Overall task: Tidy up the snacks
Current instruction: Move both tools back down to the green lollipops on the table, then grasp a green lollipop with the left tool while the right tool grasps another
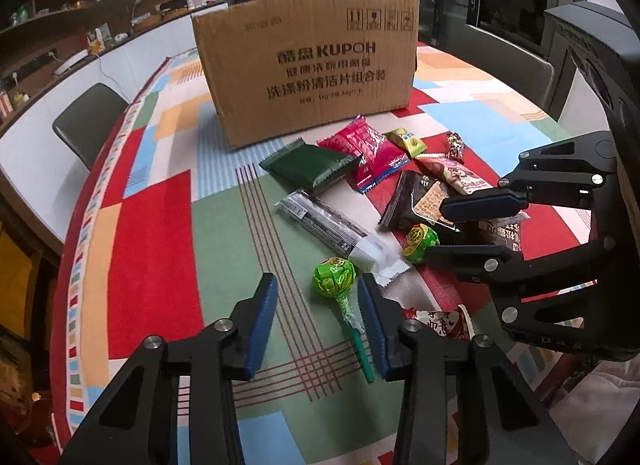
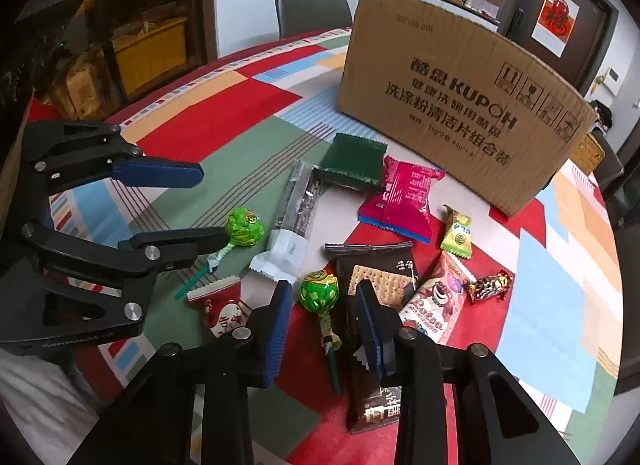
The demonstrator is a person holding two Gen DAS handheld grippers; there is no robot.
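Observation:
Several snacks lie on the patchwork tablecloth before a cardboard box (image 1: 308, 65). My left gripper (image 1: 318, 293) is open with a green lollipop (image 1: 334, 275) between its fingers. My right gripper (image 2: 324, 305) is open around a second green lollipop (image 2: 319, 291). The right gripper shows in the left wrist view (image 1: 444, 229), the left gripper in the right wrist view (image 2: 200, 201). Nearby lie a dark green packet (image 1: 310, 167), a pink packet (image 1: 366, 149), a black bar wrapper (image 1: 320, 221), a brown cracker packet (image 2: 380, 277) and small candies (image 2: 488, 285).
The cardboard box (image 2: 452, 105) stands upright at the far side of the table. A grey chair (image 1: 86, 125) stands at the table's left edge. A counter and shelves run behind. A red-and-white packet (image 2: 222, 309) lies by the near edge.

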